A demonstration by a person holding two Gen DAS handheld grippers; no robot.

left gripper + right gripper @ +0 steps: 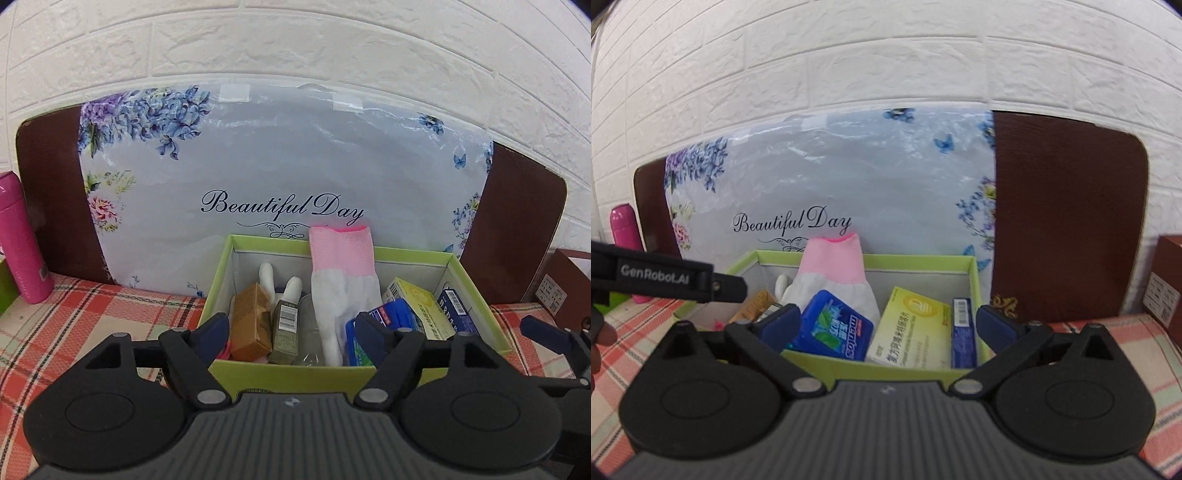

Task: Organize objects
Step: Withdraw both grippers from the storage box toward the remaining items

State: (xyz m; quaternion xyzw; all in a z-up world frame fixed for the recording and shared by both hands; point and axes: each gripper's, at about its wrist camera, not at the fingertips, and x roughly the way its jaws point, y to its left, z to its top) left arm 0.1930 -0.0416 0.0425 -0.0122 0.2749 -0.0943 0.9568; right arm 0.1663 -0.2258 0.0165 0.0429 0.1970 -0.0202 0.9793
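An open green box (295, 373) (864, 363) sits on the plaid cloth in front of both grippers. It holds a pink-cuffed white glove (343, 266) (834, 269), a brown carton (249, 321), a small olive bottle (286, 325), a blue Mentos tin (834, 330) (354, 345), a yellow medicine box (417, 306) (910, 332) and a blue carton (456, 312) (964, 332). My left gripper (295, 330) is open and empty above the box's near wall. My right gripper (884, 326) is open and empty there too.
A floral "Beautiful Day" bag (280, 166) leans on a brown board (1067, 218) against the white brick wall. A pink flask (22, 240) stands at the left. A brown box (1167, 284) stands at the right. The right gripper's finger (546, 330) shows in the left view.
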